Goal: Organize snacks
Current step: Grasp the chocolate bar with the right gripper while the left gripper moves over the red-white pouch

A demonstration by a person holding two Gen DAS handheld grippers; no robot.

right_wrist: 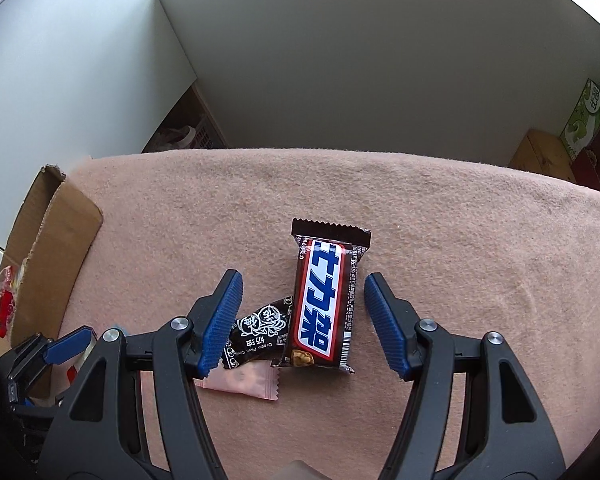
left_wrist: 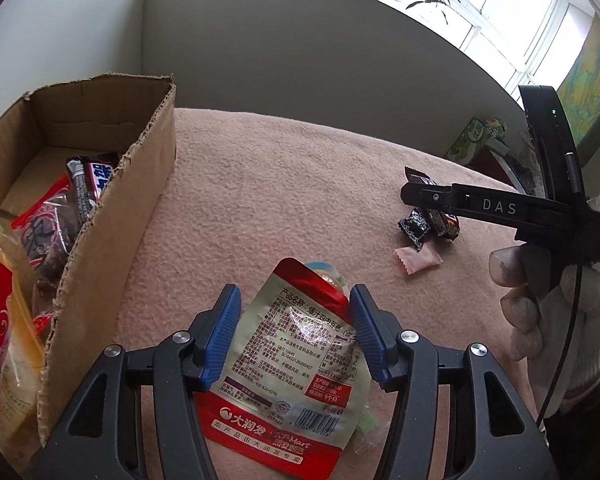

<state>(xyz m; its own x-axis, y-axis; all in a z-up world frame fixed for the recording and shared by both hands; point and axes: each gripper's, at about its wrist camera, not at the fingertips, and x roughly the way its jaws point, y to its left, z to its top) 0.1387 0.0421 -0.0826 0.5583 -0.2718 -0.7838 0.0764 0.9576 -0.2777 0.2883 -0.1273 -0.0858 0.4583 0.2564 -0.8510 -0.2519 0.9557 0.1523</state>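
Observation:
A red-and-cream snack pouch [left_wrist: 296, 364] lies flat on the pink cloth [left_wrist: 284, 200], between the blue pads of my left gripper [left_wrist: 296, 292], which is open and hangs just above it without pressing. In the right wrist view, a brown chocolate bar [right_wrist: 326, 300] lies between the spread pads of my open right gripper [right_wrist: 303, 280]. A black candy [right_wrist: 260, 332] and a pink candy [right_wrist: 244, 384] lie beside the bar, near the left pad. The cardboard box [left_wrist: 112, 232] at the left holds several snack packs.
A gloved hand [left_wrist: 548, 312] holds the right gripper's finger [left_wrist: 480, 204] over the small candies [left_wrist: 416, 226]. A jelly cup [left_wrist: 324, 272] peeks from under the pouch. A green carton [right_wrist: 588, 116] and a wooden box [right_wrist: 540, 152] stand past the far right edge.

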